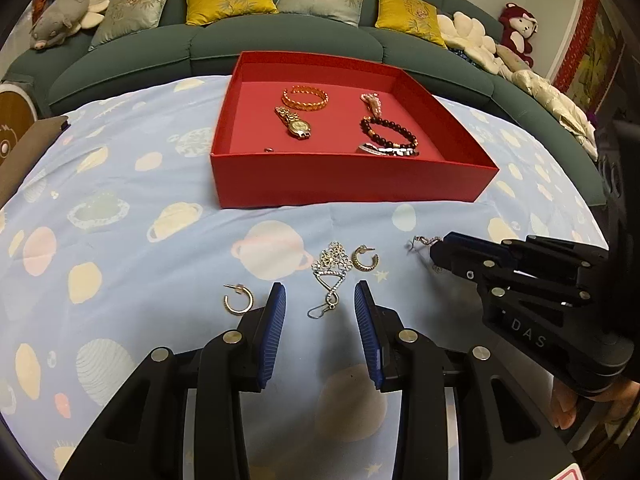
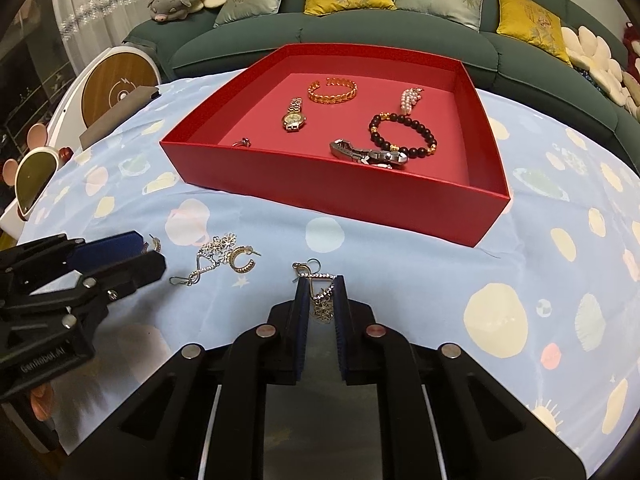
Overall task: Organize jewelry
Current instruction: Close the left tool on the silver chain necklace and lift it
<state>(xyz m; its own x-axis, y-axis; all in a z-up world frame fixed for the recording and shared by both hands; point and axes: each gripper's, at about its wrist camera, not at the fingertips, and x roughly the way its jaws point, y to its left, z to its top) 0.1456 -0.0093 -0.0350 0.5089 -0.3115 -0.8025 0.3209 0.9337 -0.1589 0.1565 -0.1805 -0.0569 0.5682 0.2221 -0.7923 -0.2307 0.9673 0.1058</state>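
Note:
A red tray (image 1: 344, 184) (image 2: 360, 196) holds a gold bangle (image 1: 305, 97), a gold watch (image 1: 294, 122), a dark bead bracelet (image 1: 388, 132), a silver watch (image 2: 370, 155), a pearl piece (image 2: 410, 99) and a small ring (image 2: 243, 143). My left gripper (image 1: 320, 300) is open around a silver flower earring (image 1: 330, 270) on the cloth. Gold hoop earrings lie to its left (image 1: 238, 299) and right (image 1: 365, 258). My right gripper (image 2: 320, 294) is shut on a matching silver flower earring (image 2: 322, 300); it also shows in the left wrist view (image 1: 436, 250).
A pale blue planet-print cloth (image 1: 120, 220) covers the table. A green sofa (image 1: 280, 40) with cushions and plush toys stands behind. A cardboard piece (image 1: 28, 148) lies at the table's left edge. A round wooden-faced device (image 2: 118, 88) stands at the left.

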